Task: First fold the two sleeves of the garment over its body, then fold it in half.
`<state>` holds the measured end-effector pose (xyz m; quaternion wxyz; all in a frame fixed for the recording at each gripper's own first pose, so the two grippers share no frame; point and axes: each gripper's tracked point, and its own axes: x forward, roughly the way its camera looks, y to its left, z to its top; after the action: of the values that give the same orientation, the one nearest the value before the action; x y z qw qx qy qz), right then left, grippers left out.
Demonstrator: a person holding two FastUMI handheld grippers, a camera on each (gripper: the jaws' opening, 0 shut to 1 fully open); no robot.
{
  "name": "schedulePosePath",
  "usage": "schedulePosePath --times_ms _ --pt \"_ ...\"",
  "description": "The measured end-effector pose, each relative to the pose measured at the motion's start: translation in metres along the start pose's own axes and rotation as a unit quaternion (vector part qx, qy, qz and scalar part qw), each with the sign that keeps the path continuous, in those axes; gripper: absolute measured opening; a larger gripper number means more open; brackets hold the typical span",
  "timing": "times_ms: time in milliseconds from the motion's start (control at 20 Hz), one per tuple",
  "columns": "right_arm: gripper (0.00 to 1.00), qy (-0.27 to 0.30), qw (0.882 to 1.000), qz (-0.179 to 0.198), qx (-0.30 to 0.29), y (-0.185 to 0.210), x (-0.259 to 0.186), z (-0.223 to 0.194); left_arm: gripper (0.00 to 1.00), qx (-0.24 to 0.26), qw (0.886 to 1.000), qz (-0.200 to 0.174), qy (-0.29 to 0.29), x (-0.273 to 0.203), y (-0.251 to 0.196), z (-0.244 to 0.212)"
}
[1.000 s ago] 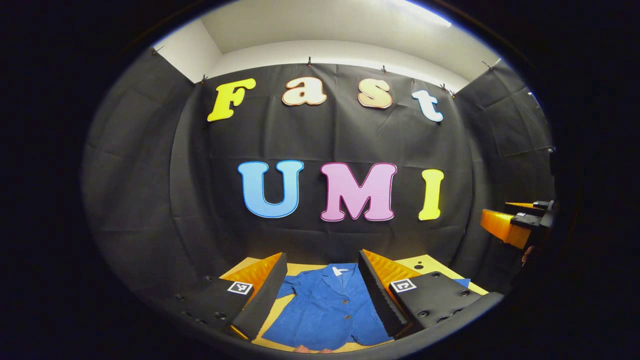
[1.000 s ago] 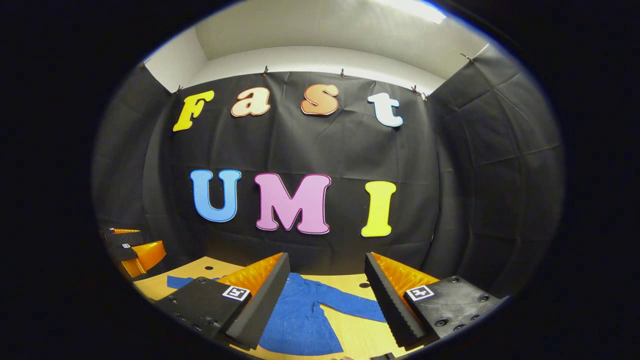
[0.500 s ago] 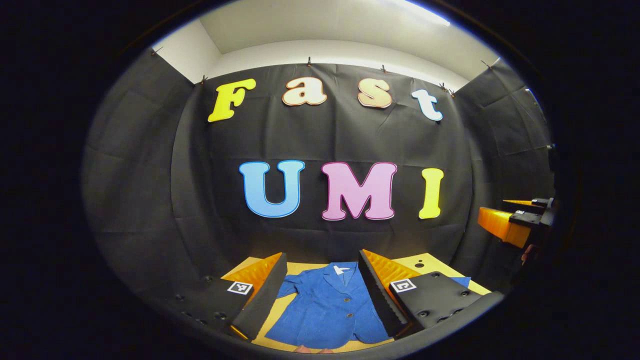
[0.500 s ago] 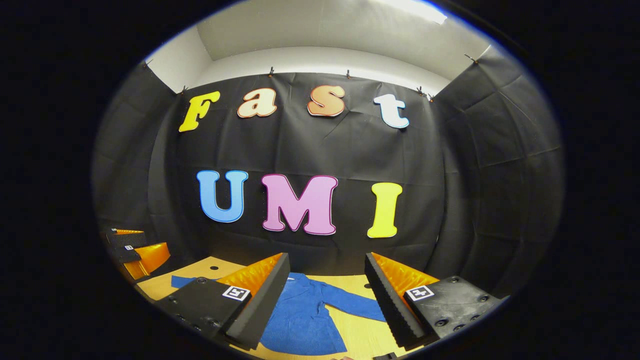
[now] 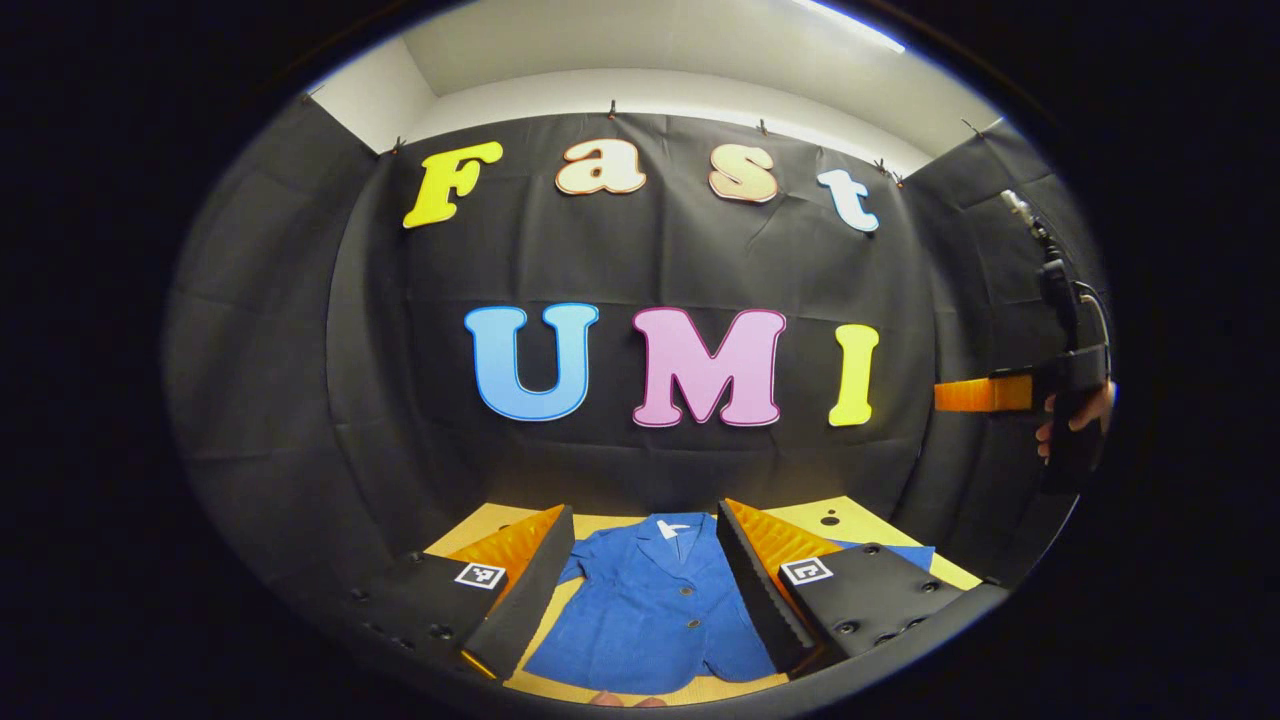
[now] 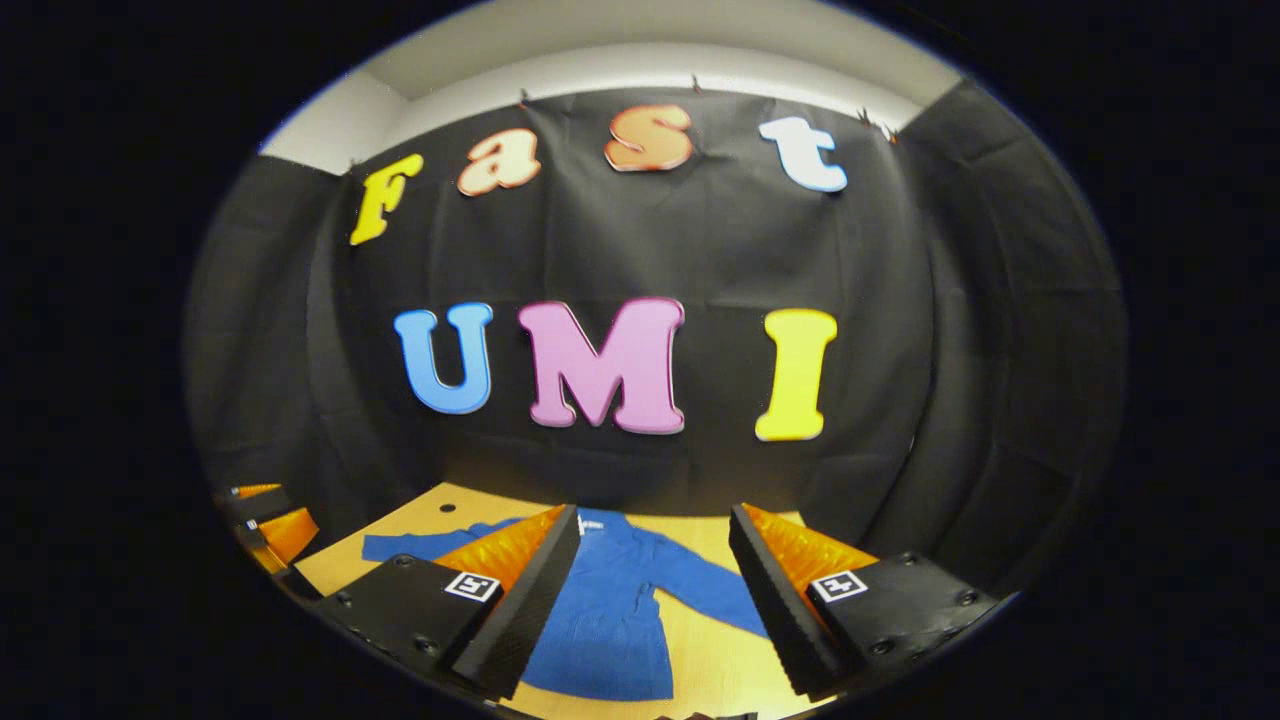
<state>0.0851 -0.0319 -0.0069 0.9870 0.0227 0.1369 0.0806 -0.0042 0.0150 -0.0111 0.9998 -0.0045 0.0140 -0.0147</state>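
A blue buttoned jacket (image 5: 655, 610) lies flat, front up, on the yellow table (image 5: 850, 520), collar toward the wall. In the right gripper view the jacket (image 6: 610, 620) has both sleeves spread out, one sleeve (image 6: 715, 590) to the right and the other (image 6: 410, 545) to the left. My left gripper (image 5: 643, 508) hangs open above the jacket's body, holding nothing. My right gripper (image 6: 655, 508) is open too, over the jacket's right half. In the left gripper view the right gripper (image 5: 985, 393) is raised at the far right, held by a hand (image 5: 1075, 420).
Black cloth walls close the booth on three sides, right behind the table's far edge. Two small round holes (image 5: 826, 520) (image 6: 447, 508) mark the tabletop near the back. The left gripper (image 6: 265, 525) sits low at the left edge of the right gripper view.
The right gripper has risen and tipped down, so more table and jacket show in its view. Seen from the left gripper, it now sits higher and side-on. The jacket has not moved.
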Motion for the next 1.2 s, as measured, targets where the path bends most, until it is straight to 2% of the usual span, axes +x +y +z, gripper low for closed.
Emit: schedulePosePath --times_ms 150,300,400,450,600,750,900,1100,1200 --pt "0.96 0.086 0.996 -0.016 0.006 -0.053 0.031 -0.023 0.82 -0.003 1.000 -0.001 0.009 0.010 -0.004 -0.007" --pt "0.96 0.201 0.978 -0.062 0.005 -0.122 0.056 -0.079 0.82 0.004 1.000 0.004 0.021 0.023 -0.006 -0.015" --pt "0.96 0.285 0.955 -0.087 0.001 -0.166 0.070 -0.133 0.82 0.008 0.999 0.008 0.030 0.035 -0.007 -0.021" --pt "0.97 0.323 0.942 -0.088 -0.001 -0.176 0.079 -0.160 0.82 0.007 0.999 0.011 0.035 0.042 -0.008 -0.023" --pt "0.98 0.440 0.893 -0.092 0.008 -0.208 0.100 -0.248 0.82 -0.010 0.998 0.018 0.060 0.071 -0.012 -0.034" --pt "0.99 0.528 0.836 -0.124 0.076 -0.235 0.112 -0.312 0.82 -0.003 0.996 0.037 0.081 0.100 -0.009 -0.042" --pt "0.99 0.578 0.788 -0.157 0.144 -0.256 0.116 -0.351 0.82 0.014 0.992 0.057 0.110 0.123 -0.010 -0.056" --pt "0.99 0.615 0.755 -0.176 0.143 -0.268 0.115 -0.384 0.82 0.003 0.988 0.064 0.143 0.141 -0.017 -0.077" --pt "1.00 0.623 0.749 -0.173 0.145 -0.266 0.118 -0.386 0.83 -0.002 0.986 0.062 0.154 0.149 -0.020 -0.081"
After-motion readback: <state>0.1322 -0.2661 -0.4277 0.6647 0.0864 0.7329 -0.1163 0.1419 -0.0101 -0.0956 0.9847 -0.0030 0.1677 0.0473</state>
